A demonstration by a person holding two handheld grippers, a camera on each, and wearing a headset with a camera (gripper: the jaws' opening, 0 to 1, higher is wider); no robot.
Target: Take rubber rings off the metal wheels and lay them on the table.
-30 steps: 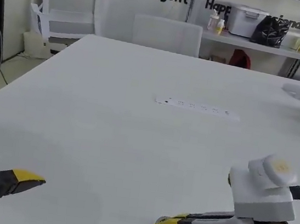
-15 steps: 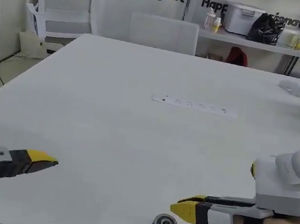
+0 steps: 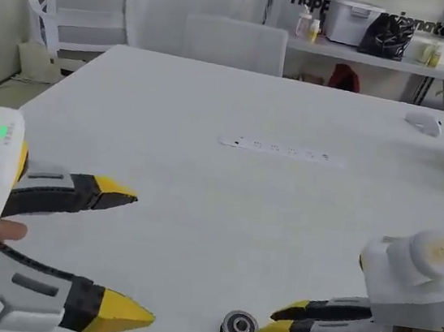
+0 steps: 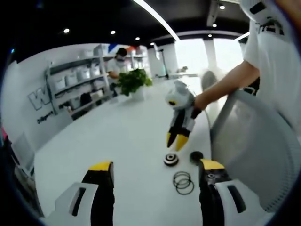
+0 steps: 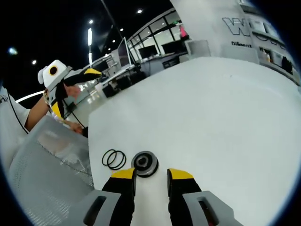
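Right hand-held gripper (image 3: pixel 267 323) narrow at wheel (image 3: pixel 239 330) | left hand-held gripper (image 3: pixel 144 257) wide | rings (image 5: pixel 114 158) beside wheel

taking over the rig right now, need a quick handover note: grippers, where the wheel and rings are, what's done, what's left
Left gripper: wide open, empty, held over the table.
Right gripper: slightly open, empty, tips close to the metal wheel, not gripping it.
Rubber rings: two lie overlapping on the table beside the wheel.
Done: those two rings are off and laid down.
Left: the wheel's rim looks dark. I cannot tell if a ring remains, so check it.
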